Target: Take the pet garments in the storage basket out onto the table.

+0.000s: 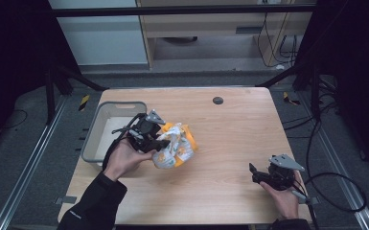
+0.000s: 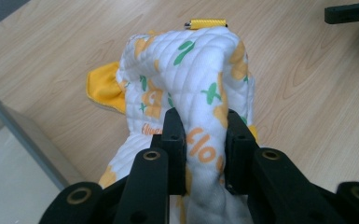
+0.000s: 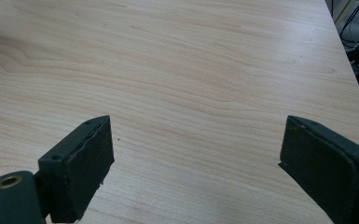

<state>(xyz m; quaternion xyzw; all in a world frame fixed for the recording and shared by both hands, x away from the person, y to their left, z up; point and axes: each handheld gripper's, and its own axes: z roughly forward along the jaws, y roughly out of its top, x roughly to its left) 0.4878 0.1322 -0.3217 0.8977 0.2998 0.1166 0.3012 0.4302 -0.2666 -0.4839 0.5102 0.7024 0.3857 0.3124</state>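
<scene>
A quilted white cloth [image 1: 175, 146] with orange and green print and a yellow lining hangs bunched just above the wooden table, left of centre. My left gripper [image 1: 154, 143] is shut on a fold of it; in the left gripper view both black jaws pinch the cloth [image 2: 186, 70] between them, and my left gripper [image 2: 204, 135] points across the table. My right gripper [image 1: 254, 173] rests near the table's front right, held by a hand. In the right gripper view its jaws stand wide apart over bare wood, my right gripper [image 3: 193, 149] open and holding nothing.
A grey plastic bin [image 1: 93, 136] sits at the table's left edge, right beside the left hand; its rim [image 2: 23, 135] shows in the left gripper view. A small dark round spot [image 1: 217, 100] lies near the far edge. Cables trail off the table's right side.
</scene>
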